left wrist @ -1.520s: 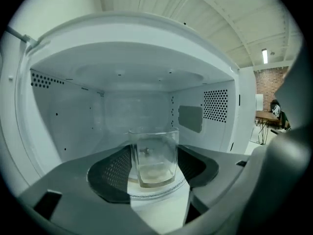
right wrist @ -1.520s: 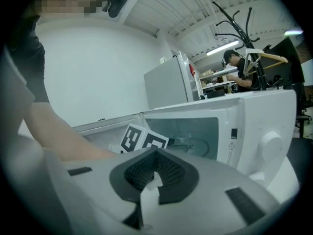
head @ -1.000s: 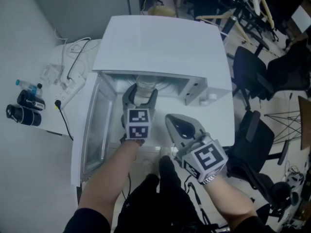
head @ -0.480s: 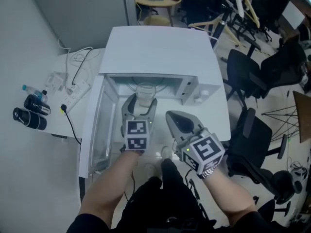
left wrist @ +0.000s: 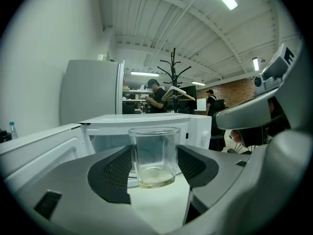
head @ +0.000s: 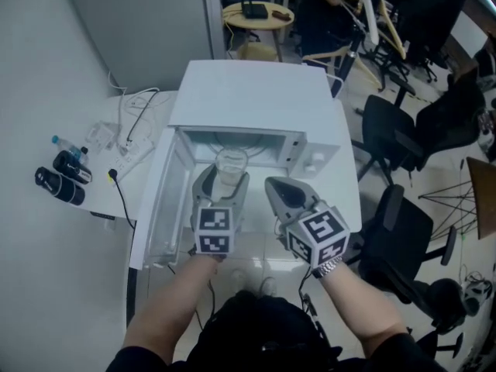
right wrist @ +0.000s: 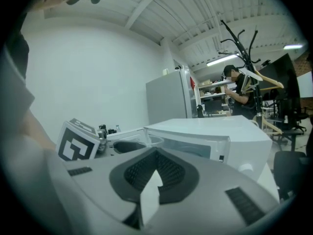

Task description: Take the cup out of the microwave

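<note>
cup (left wrist: 153,155): clear straight-sided glass, upright, empty, frame centre | left gripper (head: 221,181) jaws clamp its sides | right gripper (right wrist: 155,173) jaws closed, empty

The white boxy microwave (head: 256,103) has its cavity mouth open toward the front edge of the white desk (head: 97,198); its swung-out door (head: 159,208) walls the left side. Before the mouth sit the left gripper (head: 225,178), clamped on a clear glass cup (head: 230,160), and the closed right gripper (head: 276,186), side by side. A white power strip (head: 124,160) and black cylinders (head: 60,178) clutter the desk's left edge; black office chairs (head: 399,122) crowd its right.
</note>
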The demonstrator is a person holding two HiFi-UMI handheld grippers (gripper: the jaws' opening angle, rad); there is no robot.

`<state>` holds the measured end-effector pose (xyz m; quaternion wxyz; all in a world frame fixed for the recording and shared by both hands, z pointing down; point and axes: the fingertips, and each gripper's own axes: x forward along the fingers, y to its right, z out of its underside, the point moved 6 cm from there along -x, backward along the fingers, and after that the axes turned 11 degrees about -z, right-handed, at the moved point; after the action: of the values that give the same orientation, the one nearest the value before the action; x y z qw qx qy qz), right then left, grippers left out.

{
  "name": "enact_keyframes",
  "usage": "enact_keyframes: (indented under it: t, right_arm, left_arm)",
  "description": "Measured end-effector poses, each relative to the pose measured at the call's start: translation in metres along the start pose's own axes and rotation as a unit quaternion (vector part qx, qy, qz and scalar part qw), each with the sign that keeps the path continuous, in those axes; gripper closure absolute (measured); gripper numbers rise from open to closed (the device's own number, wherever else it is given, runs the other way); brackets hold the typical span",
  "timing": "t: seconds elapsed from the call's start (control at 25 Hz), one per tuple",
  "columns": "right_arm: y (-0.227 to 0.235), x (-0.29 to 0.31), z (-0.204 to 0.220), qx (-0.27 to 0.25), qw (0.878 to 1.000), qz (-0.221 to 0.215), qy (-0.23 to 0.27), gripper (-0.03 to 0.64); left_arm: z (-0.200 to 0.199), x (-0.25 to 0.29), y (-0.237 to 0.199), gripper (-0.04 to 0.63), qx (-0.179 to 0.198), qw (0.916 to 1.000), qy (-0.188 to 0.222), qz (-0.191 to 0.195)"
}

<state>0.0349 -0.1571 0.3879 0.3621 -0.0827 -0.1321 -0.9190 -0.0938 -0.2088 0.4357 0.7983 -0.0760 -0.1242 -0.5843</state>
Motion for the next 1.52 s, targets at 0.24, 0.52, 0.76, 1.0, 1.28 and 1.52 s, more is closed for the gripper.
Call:
enact_keyframes:
  t: [0.24, 0.52, 0.76, 1.0, 1.28, 1.52]
  right_arm:
    - [0.000, -0.015, -0.008, -0.009, 1.000, -0.025, 0.004, 0.612]
    - [-0.010, -0.044, -0.013, -0.016, 0.998, -0.060, 0.018, 0.612]
    - [-0.019, -0.066, -0.020, -0.025, 0.997, -0.068, 0.030, 0.612]
    - [-0.033, -0.078, -0.027, -0.035, 0.997, -0.055, 0.041, 0.612]
    - [-0.071, -0.078, -0.030, -0.039, 0.998, -0.026, 0.050, 0.612]
    - [-0.111, -0.082, -0.029, -0.040, 0.998, -0.004, 0.051, 0.612]
  left_arm:
    - [-0.016, -0.028, 0.016, 0.299, 0.001, 0.9998, 0.012, -0.013]
    - [-0.030, -0.063, 0.042, 0.299, -0.007, 0.9992, 0.031, -0.025]
    - [-0.044, -0.093, 0.056, 0.299, -0.008, 0.9984, 0.051, -0.022]
    - [-0.055, -0.117, 0.053, 0.299, -0.006, 0.9976, 0.069, -0.006]
    - [-0.060, -0.146, 0.035, 0.299, -0.001, 0.9965, 0.081, 0.021]
    - [-0.059, -0.177, 0.025, 0.299, -0.004, 0.9948, 0.091, 0.045]
